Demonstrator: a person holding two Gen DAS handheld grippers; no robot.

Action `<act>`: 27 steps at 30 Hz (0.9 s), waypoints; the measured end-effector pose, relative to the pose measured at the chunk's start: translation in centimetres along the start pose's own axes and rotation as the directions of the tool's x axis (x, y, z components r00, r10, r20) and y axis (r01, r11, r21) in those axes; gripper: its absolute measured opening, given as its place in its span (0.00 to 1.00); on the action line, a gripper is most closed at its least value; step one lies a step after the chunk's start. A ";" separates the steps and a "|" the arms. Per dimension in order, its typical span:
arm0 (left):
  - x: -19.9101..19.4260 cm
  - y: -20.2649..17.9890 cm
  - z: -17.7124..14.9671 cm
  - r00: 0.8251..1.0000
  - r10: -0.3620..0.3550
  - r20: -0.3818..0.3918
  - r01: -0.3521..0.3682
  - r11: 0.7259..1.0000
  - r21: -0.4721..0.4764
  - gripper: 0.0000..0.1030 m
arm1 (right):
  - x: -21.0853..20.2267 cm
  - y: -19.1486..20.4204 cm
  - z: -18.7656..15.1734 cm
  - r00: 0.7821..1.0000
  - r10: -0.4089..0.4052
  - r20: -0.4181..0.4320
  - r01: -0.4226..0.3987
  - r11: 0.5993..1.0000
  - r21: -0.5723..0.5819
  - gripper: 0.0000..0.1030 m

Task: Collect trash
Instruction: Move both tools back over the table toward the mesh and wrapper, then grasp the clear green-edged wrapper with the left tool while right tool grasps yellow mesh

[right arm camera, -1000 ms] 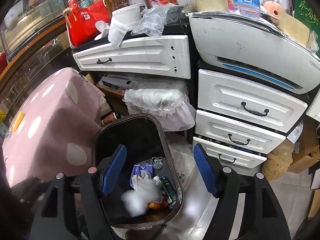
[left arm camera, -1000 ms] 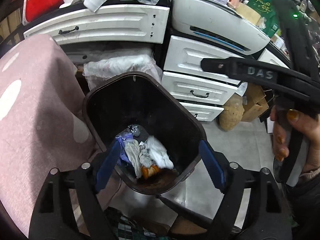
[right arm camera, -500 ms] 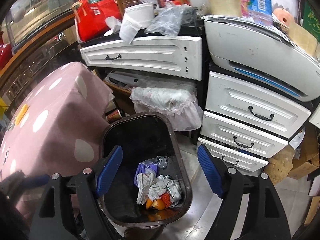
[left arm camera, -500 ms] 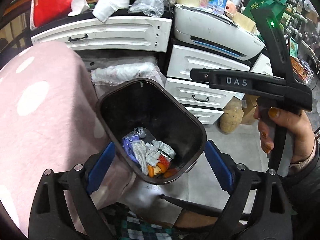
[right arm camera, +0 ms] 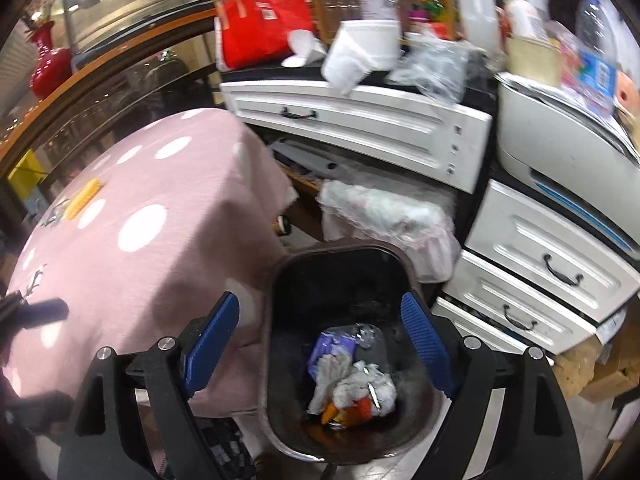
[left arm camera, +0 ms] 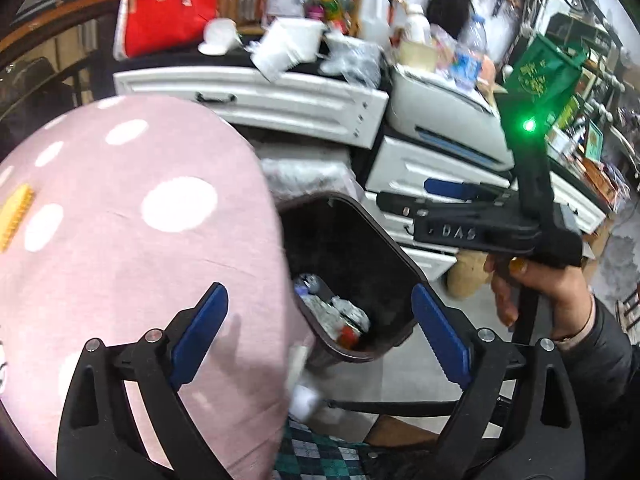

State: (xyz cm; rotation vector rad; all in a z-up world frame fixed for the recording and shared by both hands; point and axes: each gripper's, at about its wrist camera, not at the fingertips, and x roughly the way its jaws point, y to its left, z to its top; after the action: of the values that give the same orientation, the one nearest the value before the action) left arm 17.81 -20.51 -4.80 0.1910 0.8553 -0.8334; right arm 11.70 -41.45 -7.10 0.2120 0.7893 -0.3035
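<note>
Trash (right arm camera: 348, 376), a heap of crumpled white tissue, purple wrapper and orange scraps, lay at the bottom of the dark brown plastic bin (right arm camera: 280, 280). The right gripper (right arm camera: 320, 344) hung above the bin, jaws wide and empty. The left gripper (left arm camera: 320, 336), also wide and empty, was over the bin's edge next to the pink dotted tablecloth (left arm camera: 132, 240). A yellow strip (right arm camera: 82, 198) on that cloth, well apart from the bin, was probably the next piece; approaching it low and flat would be wise.

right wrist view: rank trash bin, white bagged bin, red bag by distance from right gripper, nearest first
1. trash bin: directly below the right gripper, on the floor.
2. white bagged bin: behind it, against the drawers.
3. red bag: up on the countertop, left.
</note>
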 end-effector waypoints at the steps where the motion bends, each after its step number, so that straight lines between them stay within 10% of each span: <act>1: -0.6 0.4 0.1 1.000 -0.001 0.008 0.001 1.000 -0.006 0.89 | 0.0 0.6 0.3 1.000 0.015 0.002 -0.015 1.000 -0.008 0.80; 14: -7.0 11.5 1.1 0.957 0.287 0.050 -0.277 0.950 -0.141 0.93 | 2.2 13.0 3.4 0.971 0.236 -0.037 -0.238 0.945 -0.223 0.81; 27: -12.2 31.8 0.2 0.847 0.521 -0.100 -0.504 0.732 -0.458 0.93 | 5.6 26.7 6.4 0.906 0.393 -0.155 -0.420 0.797 -0.435 0.81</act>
State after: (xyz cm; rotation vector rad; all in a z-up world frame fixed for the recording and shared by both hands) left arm 36.21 7.88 -1.06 -0.0220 0.8876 -0.0880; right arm 28.91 -19.45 -4.79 -0.0632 0.8278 0.3063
